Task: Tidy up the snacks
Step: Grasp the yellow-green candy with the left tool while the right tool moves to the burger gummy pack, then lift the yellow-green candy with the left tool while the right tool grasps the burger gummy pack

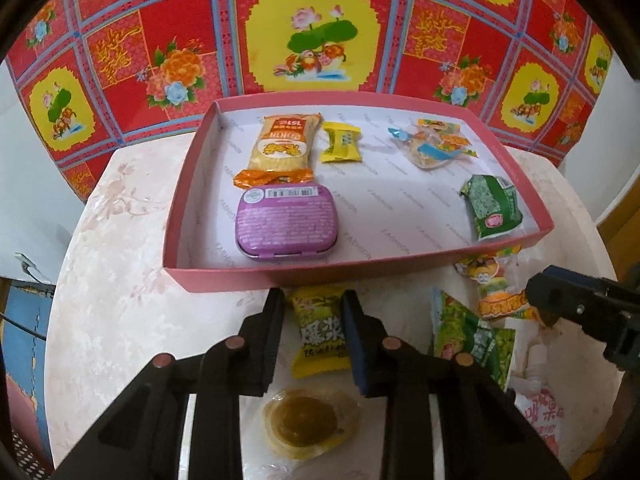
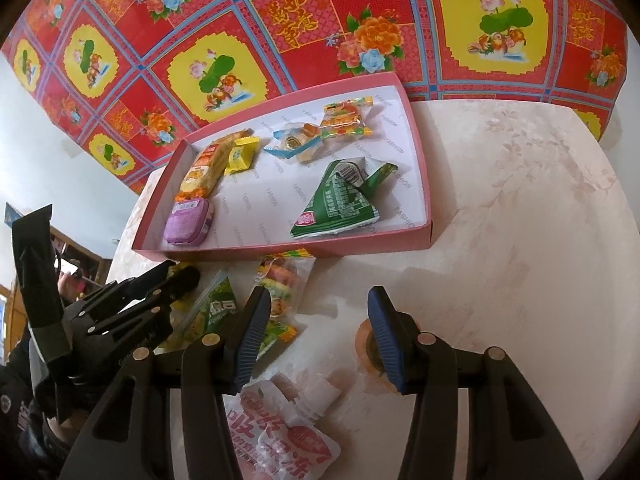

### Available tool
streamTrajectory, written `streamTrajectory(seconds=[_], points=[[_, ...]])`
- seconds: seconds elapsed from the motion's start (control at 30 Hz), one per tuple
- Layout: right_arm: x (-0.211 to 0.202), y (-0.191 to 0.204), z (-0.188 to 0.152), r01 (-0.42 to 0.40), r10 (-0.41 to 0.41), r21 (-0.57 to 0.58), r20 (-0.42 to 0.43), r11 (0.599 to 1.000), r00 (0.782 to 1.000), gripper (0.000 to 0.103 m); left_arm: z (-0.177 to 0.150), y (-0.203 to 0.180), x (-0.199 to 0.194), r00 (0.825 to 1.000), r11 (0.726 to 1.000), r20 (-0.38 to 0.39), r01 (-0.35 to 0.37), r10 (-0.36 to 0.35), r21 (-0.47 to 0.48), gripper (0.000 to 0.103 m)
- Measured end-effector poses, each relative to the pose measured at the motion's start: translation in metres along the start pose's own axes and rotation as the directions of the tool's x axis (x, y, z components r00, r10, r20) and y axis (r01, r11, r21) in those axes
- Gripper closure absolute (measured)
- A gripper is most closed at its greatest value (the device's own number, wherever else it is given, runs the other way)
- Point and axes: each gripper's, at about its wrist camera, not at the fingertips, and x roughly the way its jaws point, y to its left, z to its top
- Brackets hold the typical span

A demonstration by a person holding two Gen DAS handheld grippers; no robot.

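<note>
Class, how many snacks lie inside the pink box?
6: purple tin front left; long orange packet behind it; small yellow sweet beside that; clear blue-edged sweet and colourful gummy packet back right; green packet front right. None looks hidden.

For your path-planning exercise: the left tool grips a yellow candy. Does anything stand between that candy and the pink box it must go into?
Only the box's own near wall. The yellow candy, clamped in the left tool, lies just in front of it, so it must be lifted over. Beyond the wall, the purple tin sits close; bare floor lies to its right.
</note>
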Motion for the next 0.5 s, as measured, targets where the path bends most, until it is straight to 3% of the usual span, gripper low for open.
streamTrajectory(seconds=[0.5], points=[[0.013, 0.017, 0.000, -0.008, 0.008, -0.022, -0.037, 1.000, 0.999, 0.051, -0.005, 0.033, -0.010, 1.000, 0.995, 0.000, 0.022, -0.022, -0.096, 0.073]])
